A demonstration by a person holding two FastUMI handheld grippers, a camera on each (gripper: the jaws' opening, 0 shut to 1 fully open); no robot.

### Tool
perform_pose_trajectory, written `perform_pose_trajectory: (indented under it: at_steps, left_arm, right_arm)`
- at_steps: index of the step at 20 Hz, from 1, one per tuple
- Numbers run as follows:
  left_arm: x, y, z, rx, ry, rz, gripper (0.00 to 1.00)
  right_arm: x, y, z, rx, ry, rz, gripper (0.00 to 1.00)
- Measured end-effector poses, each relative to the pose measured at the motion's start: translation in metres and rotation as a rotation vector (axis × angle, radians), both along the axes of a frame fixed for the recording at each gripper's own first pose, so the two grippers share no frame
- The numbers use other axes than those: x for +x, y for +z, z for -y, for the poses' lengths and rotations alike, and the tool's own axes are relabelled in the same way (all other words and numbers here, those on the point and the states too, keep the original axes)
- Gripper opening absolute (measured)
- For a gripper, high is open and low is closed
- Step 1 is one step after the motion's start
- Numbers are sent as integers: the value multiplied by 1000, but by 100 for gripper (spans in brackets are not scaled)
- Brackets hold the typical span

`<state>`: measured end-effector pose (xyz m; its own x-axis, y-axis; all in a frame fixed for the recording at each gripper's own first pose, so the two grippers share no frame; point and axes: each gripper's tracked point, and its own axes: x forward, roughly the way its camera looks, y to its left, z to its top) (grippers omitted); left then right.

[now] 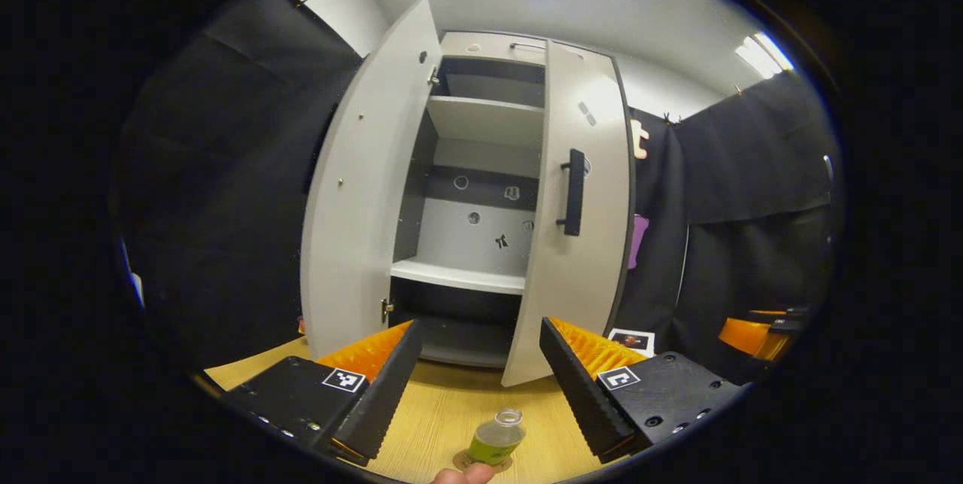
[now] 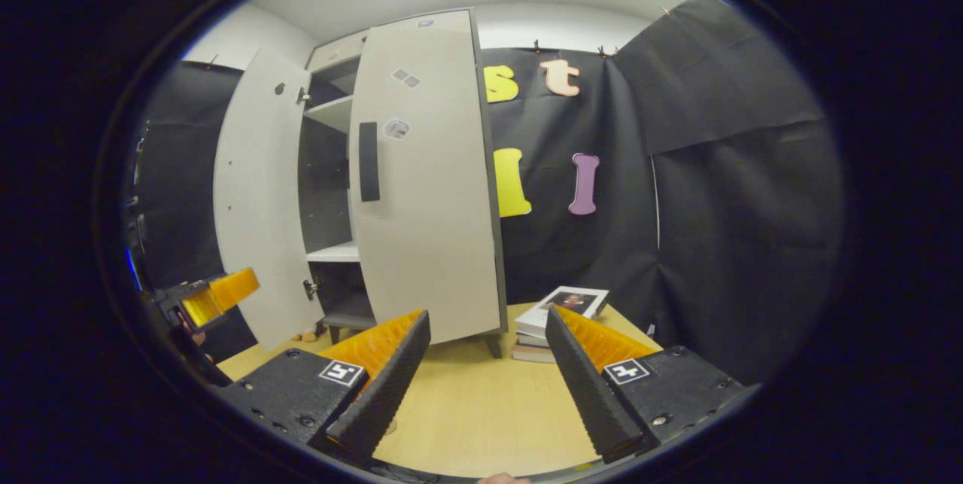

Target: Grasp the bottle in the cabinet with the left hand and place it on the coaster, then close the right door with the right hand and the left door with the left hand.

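Note:
A small clear bottle (image 1: 496,435) with a yellow-green label stands upright on a round brown coaster (image 1: 460,461) on the wooden table, low between my left gripper's fingers. My left gripper (image 1: 480,323) is open and holds nothing; it faces the grey cabinet (image 1: 474,243). The left door (image 1: 361,190) stands wide open. The right door (image 1: 579,228), with a black handle (image 1: 574,192), is swung partway in. My right gripper (image 2: 487,313) is open and empty, facing the right door (image 2: 429,198) from the front right. The left door (image 2: 252,198) shows beyond it.
The cabinet's shelves (image 1: 459,275) are bare. A stack of books (image 2: 560,307) lies on the table right of the cabinet. The left gripper (image 2: 218,296) appears at the far left of the right gripper view, the right gripper (image 1: 760,330) at the far right of the left one.

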<state>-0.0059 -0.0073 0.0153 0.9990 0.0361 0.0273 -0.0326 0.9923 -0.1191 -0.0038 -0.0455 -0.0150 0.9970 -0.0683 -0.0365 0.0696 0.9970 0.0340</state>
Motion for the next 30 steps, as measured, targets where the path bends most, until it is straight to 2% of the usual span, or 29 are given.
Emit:
perform_pose_trajectory:
  at_steps: [3,4,6,7,8,9,12,15,16,19,21,26,30]
  left_arm:
    - [3,37,-81,-18,163,30,99]
    - [2,46,-108,-26,212,29,95]
    - [6,64,-161,-42,309,50,95]
    - [10,71,-186,-48,349,51,95]
    - [15,75,-209,-55,386,49,99]
    - [22,79,-227,-72,408,37,95]
    - [45,84,-253,-127,419,27,95]
    - [66,92,-280,-74,469,39,100]
    - [72,93,-283,-52,477,37,95]
    - [86,96,-282,-2,483,39,95]
    - [93,92,-272,-5,463,41,95]
    - [92,95,-271,21,516,64,94]
    - [94,94,-261,19,443,60,93]
  right_arm:
    - [3,4,4,-10,-3,5,100]
    - [4,4,0,0,9,6,100]
    - [8,6,-3,14,19,10,99]
    - [9,7,-4,18,23,13,100]
    - [9,6,-6,20,26,14,100]
    - [9,6,-6,22,27,13,100]
    - [8,5,-2,20,22,10,100]
    - [7,6,7,28,0,5,99]
    - [6,7,9,33,-6,9,100]
    - [3,10,20,34,-36,14,99]
    - [2,8,26,33,-51,14,99]
    - [6,5,33,53,-62,2,99]
    - [11,12,27,62,-47,24,100]
